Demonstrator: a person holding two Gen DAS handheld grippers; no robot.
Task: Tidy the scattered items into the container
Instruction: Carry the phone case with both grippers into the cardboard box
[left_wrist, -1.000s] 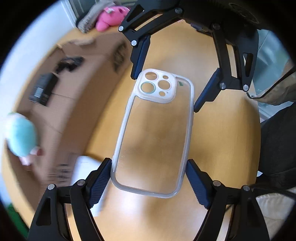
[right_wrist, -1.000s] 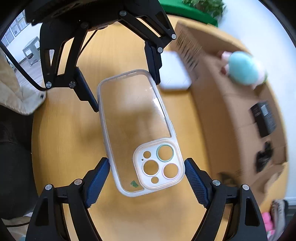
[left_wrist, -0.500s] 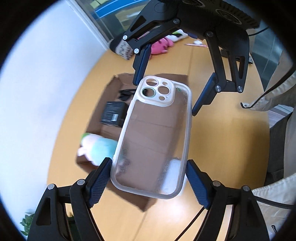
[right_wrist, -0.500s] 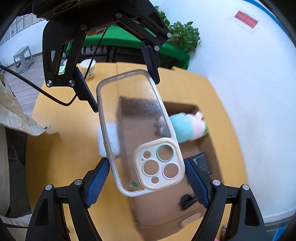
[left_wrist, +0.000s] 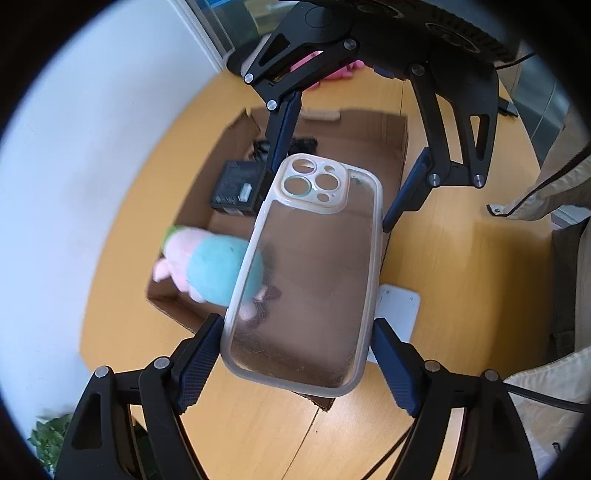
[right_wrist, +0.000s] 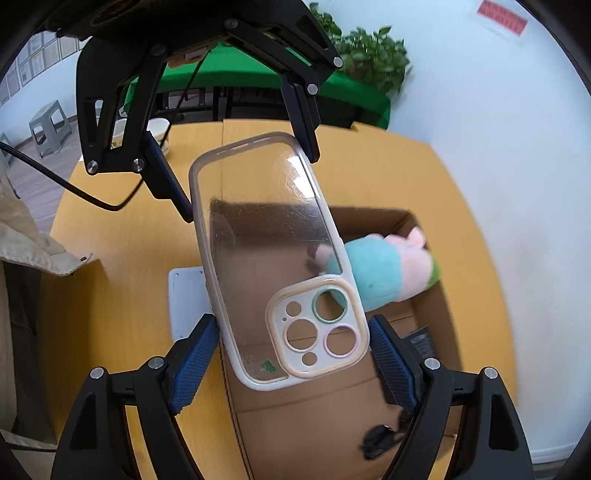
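A clear phone case (left_wrist: 306, 273) with a white camera frame is held in the air between both grippers. My left gripper (left_wrist: 295, 354) is shut on its bottom end; my right gripper (right_wrist: 291, 354) is shut on its camera end (right_wrist: 317, 332). Each gripper faces the other across the case. The case hangs over an open cardboard box (left_wrist: 384, 125), also in the right wrist view (right_wrist: 432, 321). Inside the box lie a teal and pink plush toy (left_wrist: 207, 269), a black box (left_wrist: 236, 184) and a small black item (right_wrist: 376, 439).
The box sits on a round wooden table (left_wrist: 461, 277) next to a white wall (left_wrist: 92, 166). A white flat pad (left_wrist: 399, 306) lies on the table beside the box. A pink plush (left_wrist: 343, 70) lies at the table's far edge. A beige garment (right_wrist: 29, 247) hangs at the side.
Both grippers have carried the case from above the bare table to above the box. The box and its contents have come into fuller view under the case.
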